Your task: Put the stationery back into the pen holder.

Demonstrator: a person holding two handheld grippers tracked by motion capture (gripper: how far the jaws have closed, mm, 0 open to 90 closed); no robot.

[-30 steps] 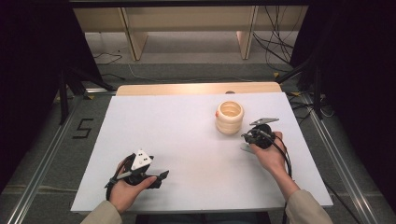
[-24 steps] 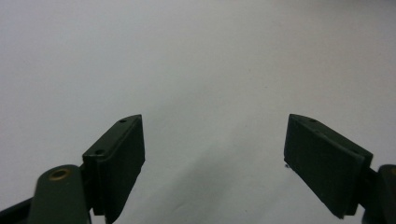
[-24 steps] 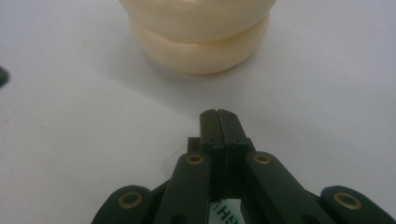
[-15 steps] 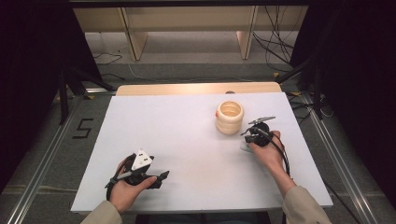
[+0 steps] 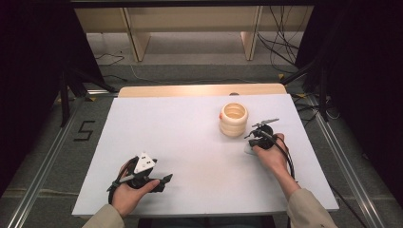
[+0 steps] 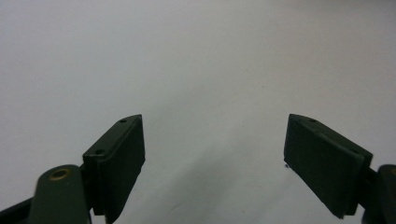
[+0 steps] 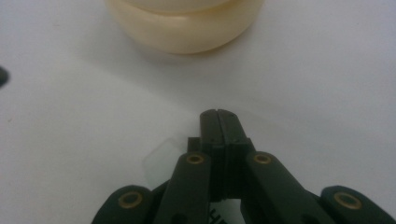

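Here, a cream ribbed pot [image 5: 233, 119], right tool [image 7: 218, 117] closed empty, left tool [image 6: 212, 161] agape.

Cream-coloured ribbed pot [image 5: 233, 119], looks like stacked rings w/ rounded bulges, stands upright on the white tabletop [image 5: 190, 142], right of centre, toward the far edge. Top is open; inside looks hollow, same pale colour. Small orange spot on its upper left rim, can't tell what it is. In the right gripper view the pot's lower rings [image 7: 184, 28] sit flat on the surface, soft shadow beneath. Just beside it, apart, is the right hand-held gripper [image 5: 249, 136].
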